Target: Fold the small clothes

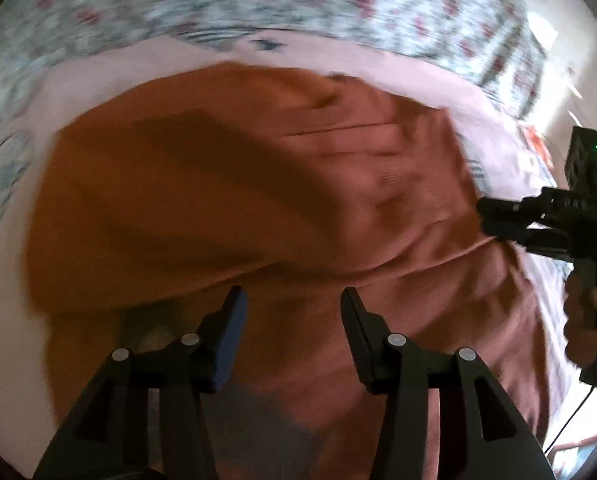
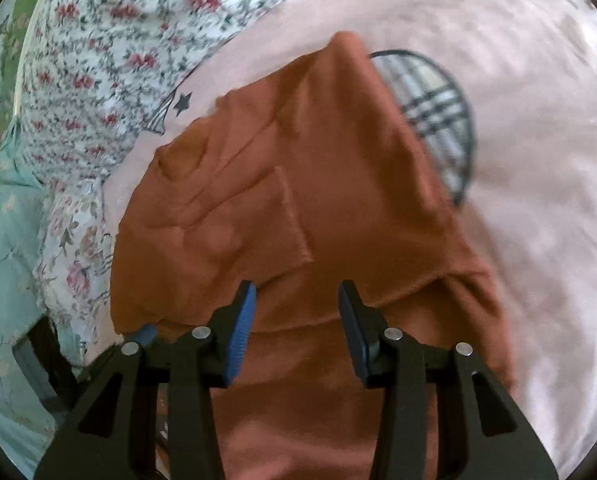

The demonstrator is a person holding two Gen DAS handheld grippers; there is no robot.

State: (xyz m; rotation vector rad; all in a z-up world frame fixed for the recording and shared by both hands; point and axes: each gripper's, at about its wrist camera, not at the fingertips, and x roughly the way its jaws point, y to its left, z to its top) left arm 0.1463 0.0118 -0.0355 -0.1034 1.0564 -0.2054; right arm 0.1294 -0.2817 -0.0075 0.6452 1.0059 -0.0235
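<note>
Garments: one rust-orange cotton garment, rumpled on my pink sheet.
My left gripper: jaws spread, holding nothing.
My right gripper: jaws spread, holding nothing.

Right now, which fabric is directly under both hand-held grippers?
The plain rust-orange garment. It lies on the pink sheet; the floral cloth sits farther off, patterned rather than plain.

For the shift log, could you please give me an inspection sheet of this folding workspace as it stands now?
Surface: pale pink sheet with a plaid print patch, over a floral bedspread.
Job's things: rust-orange knit garment, creased and bunched.
Clutter: nothing seen.
Grippers: left hand-held gripper open above the garment; right hand-held gripper open, nothing between its fingers.
Cables: thin dark cable hanging by the right unit.
Surroundings: pale green floral fabric at the bed's edge.
</note>
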